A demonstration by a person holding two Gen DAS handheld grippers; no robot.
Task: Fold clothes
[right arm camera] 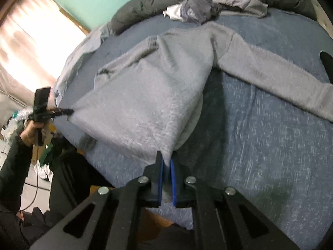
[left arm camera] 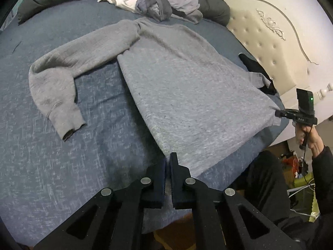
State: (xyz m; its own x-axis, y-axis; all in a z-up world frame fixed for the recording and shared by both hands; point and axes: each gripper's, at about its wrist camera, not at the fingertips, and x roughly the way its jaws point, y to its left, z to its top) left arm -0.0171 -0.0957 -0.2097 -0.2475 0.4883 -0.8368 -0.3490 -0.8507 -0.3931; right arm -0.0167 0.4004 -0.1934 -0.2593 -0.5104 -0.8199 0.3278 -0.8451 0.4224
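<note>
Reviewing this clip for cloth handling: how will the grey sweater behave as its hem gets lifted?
Probably floppy: the grey sweater sags between the left gripper and right gripper, each shut on a hem corner. Its sleeves would likely trail limply over the bed. The fuzzy knit looks unlikely to slip.

Bare blue bedsheet [left arm camera: 62,177] beside sweater [left arm camera: 187,87] passable; clothes pile [left arm camera: 162,2] blocks far edge.

Both grippers [left arm camera: 168,162] [right arm camera: 165,162] black with round silver pivot screws, right one blue-padded; black sleeves [left arm camera: 324,179], thin black cable [right arm camera: 34,195] trailing.
</note>
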